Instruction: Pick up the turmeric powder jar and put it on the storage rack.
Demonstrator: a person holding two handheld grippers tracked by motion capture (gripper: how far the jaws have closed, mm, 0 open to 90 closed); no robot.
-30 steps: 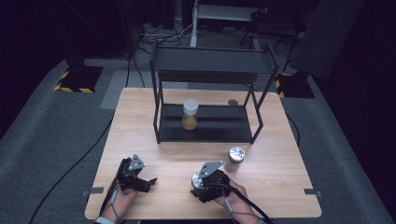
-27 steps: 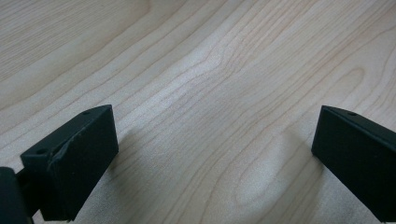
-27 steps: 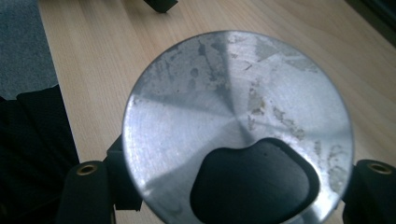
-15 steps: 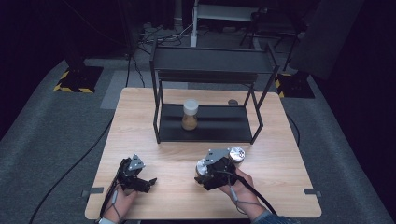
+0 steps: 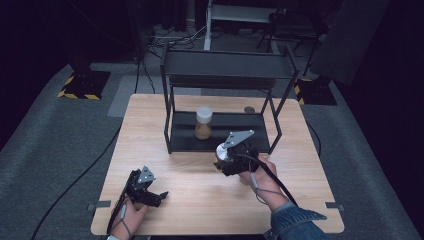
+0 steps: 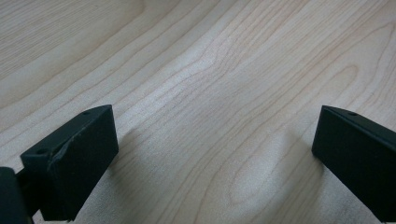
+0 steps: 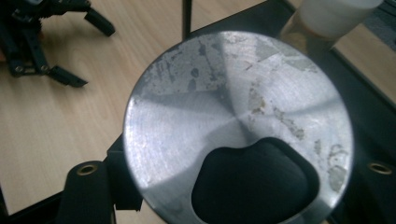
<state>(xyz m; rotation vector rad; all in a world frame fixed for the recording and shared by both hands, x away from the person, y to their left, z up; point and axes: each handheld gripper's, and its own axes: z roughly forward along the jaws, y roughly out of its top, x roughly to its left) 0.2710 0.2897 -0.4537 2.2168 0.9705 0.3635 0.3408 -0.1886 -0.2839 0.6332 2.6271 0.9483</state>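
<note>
The right tool point(image 5: 226, 159) is gripping the metal-lidded jar point(image 7: 238, 126) just before the black rack point(image 5: 220, 137) — it risks knocking the frame. The left tool point(image 5: 150, 192) is resting, jaws apart, on the surface point(image 6: 210, 70).

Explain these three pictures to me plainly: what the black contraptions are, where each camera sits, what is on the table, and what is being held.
A person sits at a wooden table and holds a two-jaw tool in each hand. No robot arm is involved.

The high view looks down from above. The left hand-held gripper rests low over bare wood, jaws wide apart, holding nothing. The left gripper view, from a camera riding on it, shows those two black jaws and the wood grain between them.

The right hand-held gripper is closed on a jar with a silver lid. The right gripper view looks down on that lid from very close.

A black metal rack stands on the table. On its lower shelf sits a white-capped jar with brownish contents.
</note>
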